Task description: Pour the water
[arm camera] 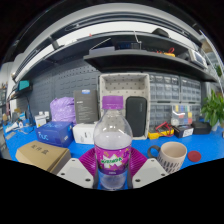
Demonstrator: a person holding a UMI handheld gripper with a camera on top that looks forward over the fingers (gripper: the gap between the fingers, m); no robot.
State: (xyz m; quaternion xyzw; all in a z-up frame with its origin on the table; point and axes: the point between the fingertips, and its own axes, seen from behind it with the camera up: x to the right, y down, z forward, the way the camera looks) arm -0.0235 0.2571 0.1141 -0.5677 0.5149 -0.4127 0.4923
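Observation:
A clear plastic water bottle (113, 140) with a purple cap and a purple label stands upright between my fingers. My gripper (113, 170) is shut on the bottle, with both magenta pads (87, 162) pressed against its sides at label height. A beige paper cup (173, 156) stands on the blue table (60, 145), ahead and to the right of the bottle. The bottle's base is hidden below the fingers.
A cardboard box (42, 156) lies to the left of the fingers. A blue box (54, 133) and a white box (84, 132) sit behind it. A grey drawer cabinet (125, 102) and a shelf stand at the back. A green plant (213, 108) is far right.

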